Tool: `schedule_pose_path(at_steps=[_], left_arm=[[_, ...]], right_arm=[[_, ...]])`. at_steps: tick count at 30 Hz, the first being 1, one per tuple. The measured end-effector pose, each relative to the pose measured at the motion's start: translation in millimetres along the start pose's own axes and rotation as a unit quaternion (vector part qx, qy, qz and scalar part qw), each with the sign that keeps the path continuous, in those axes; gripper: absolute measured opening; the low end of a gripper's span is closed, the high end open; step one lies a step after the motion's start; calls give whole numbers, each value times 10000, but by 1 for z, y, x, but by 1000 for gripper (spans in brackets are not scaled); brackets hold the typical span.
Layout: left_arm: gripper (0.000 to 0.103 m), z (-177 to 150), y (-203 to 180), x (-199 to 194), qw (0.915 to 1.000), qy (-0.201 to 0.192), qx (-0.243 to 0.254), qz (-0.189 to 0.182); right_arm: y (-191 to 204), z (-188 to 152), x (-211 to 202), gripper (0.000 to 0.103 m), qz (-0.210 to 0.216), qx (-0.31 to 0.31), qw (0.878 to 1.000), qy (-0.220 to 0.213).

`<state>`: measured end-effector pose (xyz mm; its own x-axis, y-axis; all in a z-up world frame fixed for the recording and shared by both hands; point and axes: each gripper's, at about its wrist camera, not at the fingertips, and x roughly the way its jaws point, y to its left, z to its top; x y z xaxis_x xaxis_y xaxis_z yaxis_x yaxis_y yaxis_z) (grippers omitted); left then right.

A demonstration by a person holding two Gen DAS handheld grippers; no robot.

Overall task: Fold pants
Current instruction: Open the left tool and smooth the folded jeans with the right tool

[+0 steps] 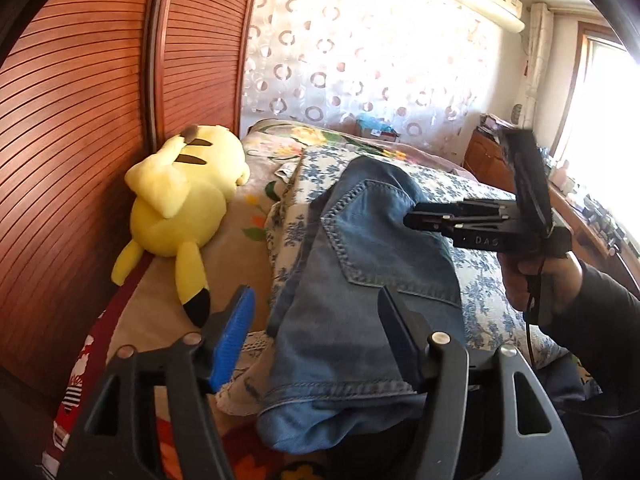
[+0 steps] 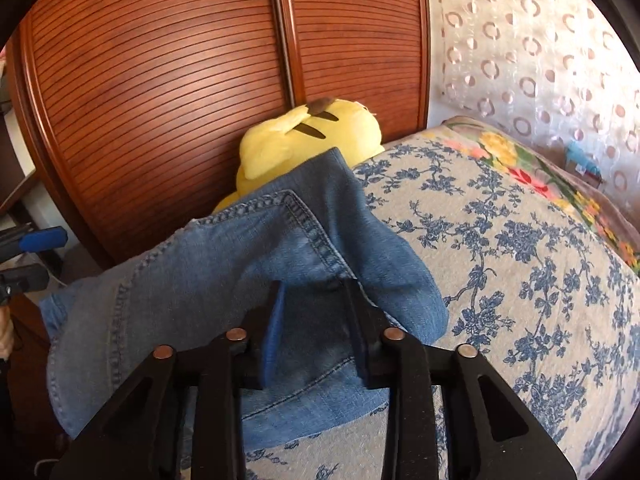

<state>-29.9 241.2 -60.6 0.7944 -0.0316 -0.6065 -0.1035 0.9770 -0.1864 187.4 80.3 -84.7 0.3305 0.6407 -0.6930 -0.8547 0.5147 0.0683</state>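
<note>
While the folded blue denim pants [image 1: 360, 264] lie in a thick bundle on the white bedspread printed with blue flowers [image 1: 488, 292], both tongs stand over them. The left gripper [image 1: 316, 312] has its jaws set wide: the blue ribbed pad [image 1: 236, 332] stands off to the left of the denim, clear of it, and the dark pad [image 1: 396, 332] stands against the bundle's right side; whether that one touches the cloth cannot be told. The hem end of the pants droops over the near edge of the bedspread between those two fingers.

From the right wrist view, the right gripper [image 2: 312, 300] is narrowly parted, its tips low over the stitched seam of the pants [image 2: 256, 264], with denim lying between the jaws; the pads do not visibly pinch it. The left wrist view shows that same tool from the side, its black tips [image 1: 416, 220] at the far upper fold of the bundle, held by a hand [image 1: 532, 280] in a dark sleeve.

A yellow plush toy with black-tipped ears [image 1: 180, 200] lies beside the bedspread, against the slatted reddish wooden wardrobe doors [image 1: 80, 120]. A sheer curtain patterned with rings [image 1: 360, 48] hangs behind the bed. No container is clearly visible; small clutter on the wooden sideboard [image 1: 592, 224] by the bright window is too blurred to identify.
</note>
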Motion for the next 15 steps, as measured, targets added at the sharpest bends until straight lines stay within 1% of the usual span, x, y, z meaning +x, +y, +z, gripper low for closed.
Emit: schedule_pose_path(at_steps=[1,2,3,4,5,9,15], left_arm=[[63,0,-2,3,10000,14,24,-10],[63,0,-4,6,10000,38,52,-22],[63,-1,-7,9,9999,65,79,-40],[63,-2,-9,11,9999,90,91,-49],[63,-3,-10,14,9999,127,90,-41],[63,-9,-10,28,9995,313,38,-10],[64,-17,-5,39,9988,487,-60,-5]], right_arm=[[1,1,-4,44,4,18,10000,-44],[2,3,-9,49,-27,38,9999,-91],[2,4,-13,52,-103,55,9998,-155],[1,4,-20,59,-280,111,9991,-289],[-1,5,-24,64,-352,174,9986,-350],[-14,4,-27,68,-404,410,9980,-270],[-28,-8,-10,75,-473,717,9962,108]])
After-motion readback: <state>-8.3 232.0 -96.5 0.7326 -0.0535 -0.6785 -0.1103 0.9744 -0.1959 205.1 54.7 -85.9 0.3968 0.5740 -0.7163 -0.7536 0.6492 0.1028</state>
